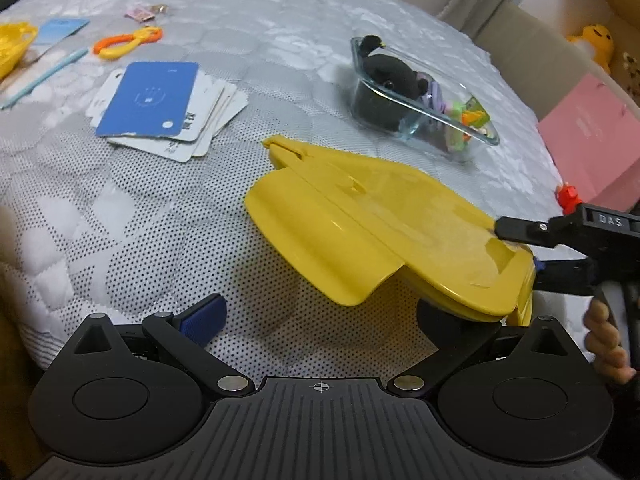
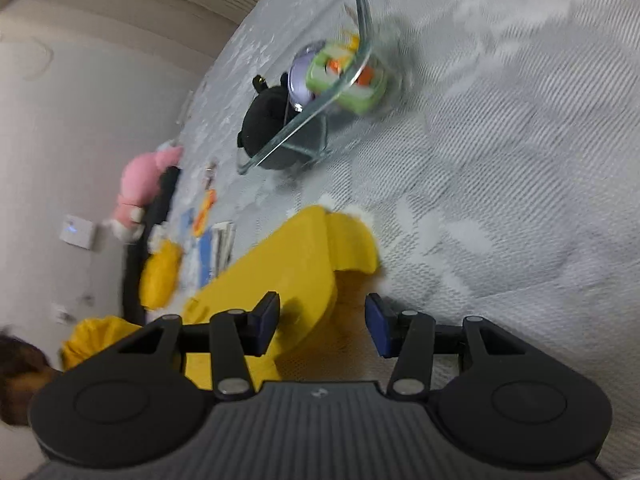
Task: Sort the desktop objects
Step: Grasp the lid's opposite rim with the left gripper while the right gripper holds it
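A grey quilted bed [image 1: 168, 208] holds a yellow lid [image 1: 360, 220]. The left gripper [image 1: 320, 320] stands apart; the right gripper [image 2: 322, 324] straddles the lid's edge, unclamped.

You can read "DAS" in white letters on the black right tongs [image 1: 516, 236], at three o'clock. The white cards [image 1: 208, 120] at ten o'clock have marks too blurry to read.

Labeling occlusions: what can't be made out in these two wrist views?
- Left wrist: left tongs, right finger hidden under the yellow lid.
- Left wrist: right tongs cut off by the frame edge; grip on the lid unclear.
- Right wrist: glass dish contents motion-blurred.
- Left wrist: print on the cards too small.
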